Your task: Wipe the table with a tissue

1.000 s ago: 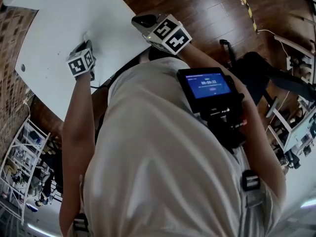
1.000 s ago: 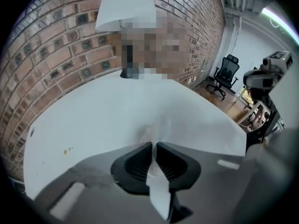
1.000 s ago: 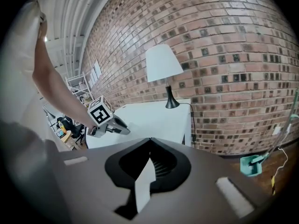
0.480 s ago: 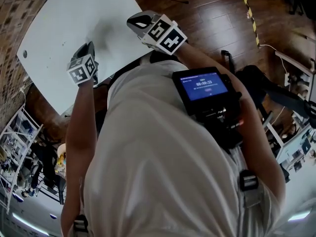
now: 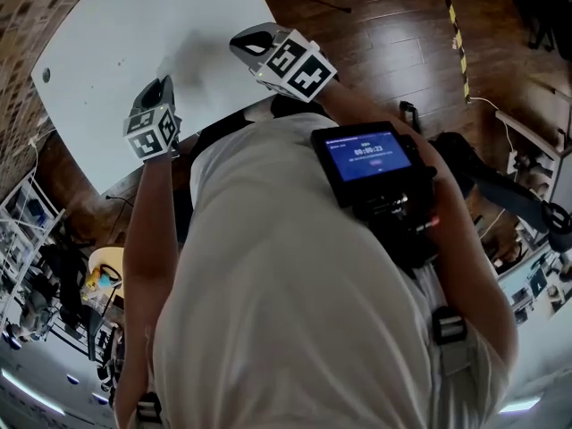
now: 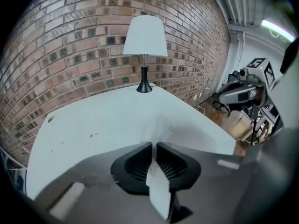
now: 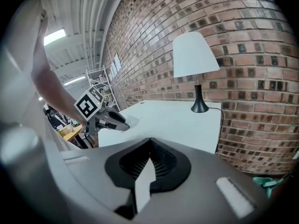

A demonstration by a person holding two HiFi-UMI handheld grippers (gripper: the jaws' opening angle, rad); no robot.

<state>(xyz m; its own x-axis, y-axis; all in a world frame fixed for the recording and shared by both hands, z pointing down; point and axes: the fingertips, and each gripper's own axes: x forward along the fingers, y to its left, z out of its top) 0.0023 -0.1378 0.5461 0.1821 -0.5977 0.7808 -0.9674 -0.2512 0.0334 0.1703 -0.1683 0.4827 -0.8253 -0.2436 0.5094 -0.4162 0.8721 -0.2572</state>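
My left gripper (image 6: 154, 146) is shut on a white tissue (image 6: 159, 126), which sticks out ahead of the closed jaws over the white table (image 6: 93, 120). In the head view the left gripper (image 5: 158, 88) hovers near the table's (image 5: 134, 43) near edge. My right gripper (image 5: 247, 39) is to its right, at the table's side edge. In the right gripper view the right gripper (image 7: 150, 142) has its jaws together with nothing between them. It looks across at the left gripper (image 7: 122, 125) and the tissue (image 7: 129, 121).
A lamp (image 6: 144, 41) with a white shade stands at the table's far end against a brick wall (image 6: 70, 45). Small brown specks (image 6: 93, 135) mark the tabletop. A round hole (image 6: 50, 119) sits near its left end. Wooden floor (image 5: 384, 34) lies to the right.
The left gripper has lifted a little off the tabletop with the tissue still in it. Both grippers have drifted toward the table's near edge. Neither gripper's jaws have changed.
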